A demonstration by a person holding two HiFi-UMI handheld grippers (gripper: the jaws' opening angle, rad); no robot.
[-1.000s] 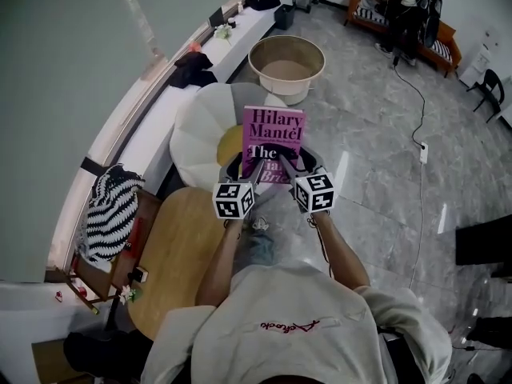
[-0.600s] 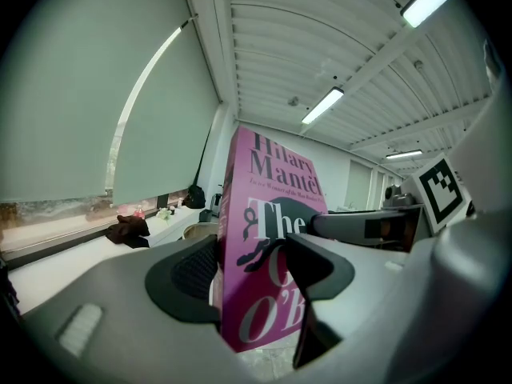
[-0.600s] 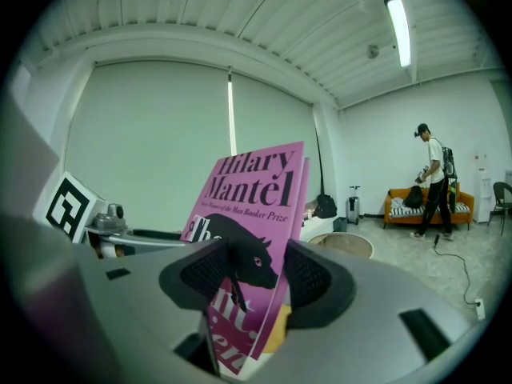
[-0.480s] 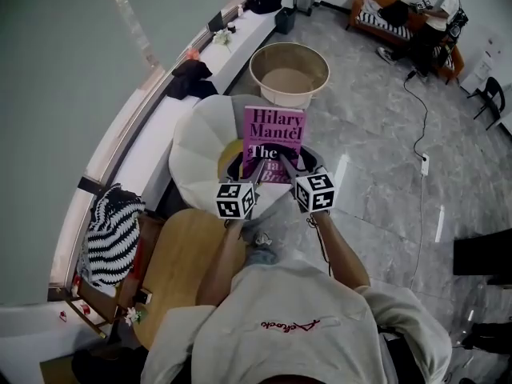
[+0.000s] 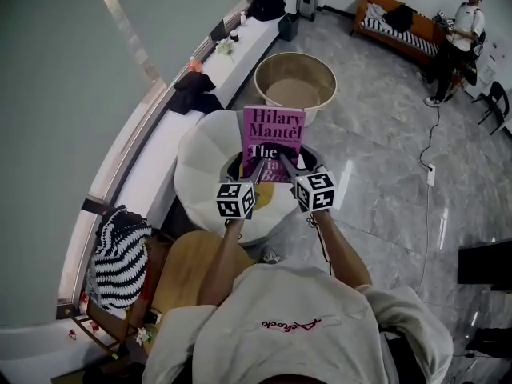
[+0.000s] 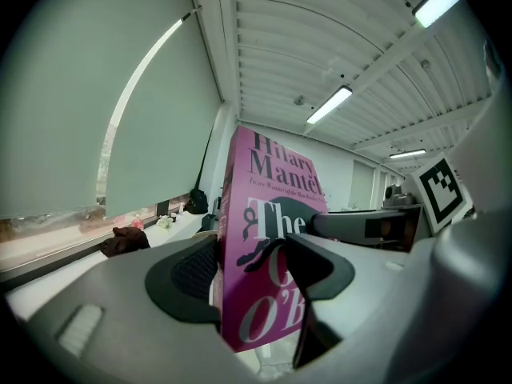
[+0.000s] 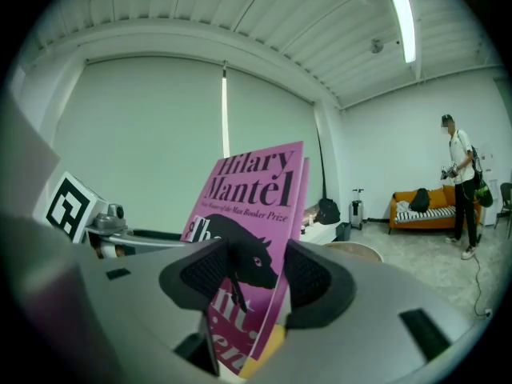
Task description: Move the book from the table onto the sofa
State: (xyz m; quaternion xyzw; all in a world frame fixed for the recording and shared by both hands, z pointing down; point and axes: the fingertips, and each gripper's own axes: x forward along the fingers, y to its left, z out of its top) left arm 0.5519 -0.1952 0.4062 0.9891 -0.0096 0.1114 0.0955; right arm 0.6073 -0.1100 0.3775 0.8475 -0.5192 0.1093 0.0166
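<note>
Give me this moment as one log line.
book: upright, in air | left gripper: shut on book | right gripper: shut on book

Open office lounge. A polished stone floor point(image 5: 384, 158), a long window ledge point(image 5: 232, 50) under roller blinds point(image 6: 104, 94), and a ribbed ceiling point(image 6: 320, 46) with strip lights point(image 6: 328, 104) mark a shared workplace. An orange sofa point(image 5: 382, 22) stands against the far wall, with a person point(image 5: 460, 30) just beside it. A round wooden table point(image 5: 188, 270) stands near the window.
</note>
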